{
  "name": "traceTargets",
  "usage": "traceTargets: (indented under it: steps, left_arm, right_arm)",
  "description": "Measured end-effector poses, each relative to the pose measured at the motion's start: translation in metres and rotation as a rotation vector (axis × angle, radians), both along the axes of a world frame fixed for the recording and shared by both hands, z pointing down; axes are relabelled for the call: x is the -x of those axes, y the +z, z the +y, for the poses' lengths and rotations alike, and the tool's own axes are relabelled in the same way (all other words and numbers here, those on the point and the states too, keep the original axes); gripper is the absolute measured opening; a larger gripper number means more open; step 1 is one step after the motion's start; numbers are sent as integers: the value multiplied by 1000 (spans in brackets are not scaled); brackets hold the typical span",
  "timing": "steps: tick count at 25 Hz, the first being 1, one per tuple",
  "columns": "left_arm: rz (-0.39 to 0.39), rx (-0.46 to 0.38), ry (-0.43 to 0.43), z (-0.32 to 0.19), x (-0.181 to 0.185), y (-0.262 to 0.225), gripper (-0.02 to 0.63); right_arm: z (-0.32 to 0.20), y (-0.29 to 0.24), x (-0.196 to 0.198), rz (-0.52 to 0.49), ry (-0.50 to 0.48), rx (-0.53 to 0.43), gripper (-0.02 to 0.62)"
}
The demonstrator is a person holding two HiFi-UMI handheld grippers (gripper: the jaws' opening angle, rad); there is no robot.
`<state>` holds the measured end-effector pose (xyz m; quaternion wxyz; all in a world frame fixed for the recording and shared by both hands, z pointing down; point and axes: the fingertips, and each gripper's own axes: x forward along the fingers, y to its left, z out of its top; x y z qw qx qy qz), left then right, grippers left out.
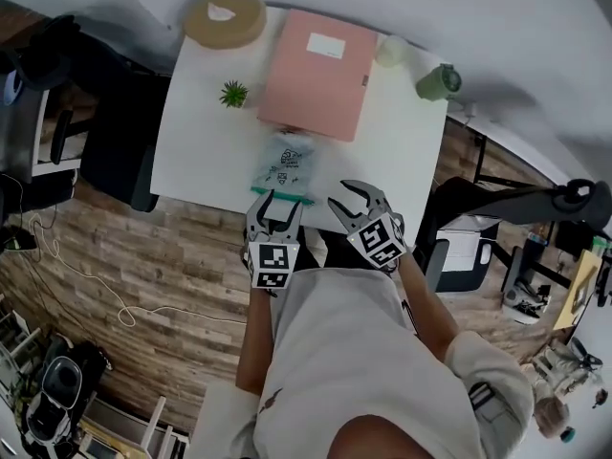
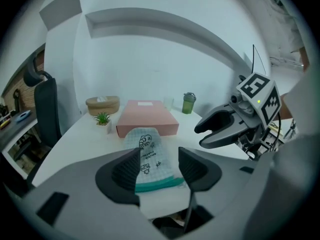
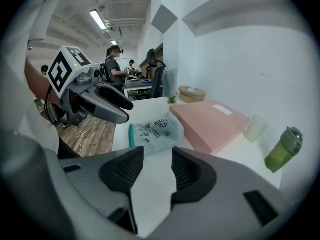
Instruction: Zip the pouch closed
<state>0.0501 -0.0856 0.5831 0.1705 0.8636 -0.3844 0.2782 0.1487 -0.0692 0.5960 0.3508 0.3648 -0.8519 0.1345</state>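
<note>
A see-through checked pouch (image 1: 285, 163) with black print lies on the white table (image 1: 201, 151), its teal zipper edge (image 1: 281, 194) along the near table edge. My left gripper (image 1: 276, 200) hovers at that zipper edge, jaws open, nothing pinched. In the left gripper view the pouch (image 2: 148, 156) shows through the gap of the left gripper (image 2: 159, 163). My right gripper (image 1: 350, 195) is just right of the pouch, open and empty. In the right gripper view the pouch (image 3: 157, 130) lies ahead and left of the right gripper (image 3: 157, 165).
A pink flat box (image 1: 316, 73) lies right behind the pouch. Farther back are a round tan container (image 1: 225, 17), a small potted plant (image 1: 233, 93), a clear cup (image 1: 390, 51) and a green bottle (image 1: 438, 82). A dark chair (image 1: 115, 142) stands left of the table.
</note>
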Motion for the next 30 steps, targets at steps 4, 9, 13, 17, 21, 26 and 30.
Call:
traceTargets:
  steps: [4, 9, 13, 17, 21, 26, 30]
  left_arm:
    - [-26, 36, -45, 17, -2, 20, 224]
    - [-54, 70, -64, 36, -9, 42, 218]
    - [-67, 100, -83, 47, -18, 60, 207]
    - [-71, 122, -100, 55, -28, 77, 195]
    - [-71, 141, -116, 58, -37, 89, 184]
    - [-75, 160, -130, 59, -43, 101, 164]
    - [-81, 163, -135, 59, -47, 107, 150]
  right_arm:
    - [8, 12, 2, 3, -71, 11, 172]
    - [19, 27, 8, -3, -152, 33, 166]
    - [25, 38, 11, 3, -221, 49, 166]
    - [28, 51, 11, 15, -273, 60, 164]
    - [29, 63, 11, 23, -310, 70, 161]
    - [30, 71, 13, 26, -339, 82, 156]
    - [32, 78, 18, 25, -360, 90, 153]
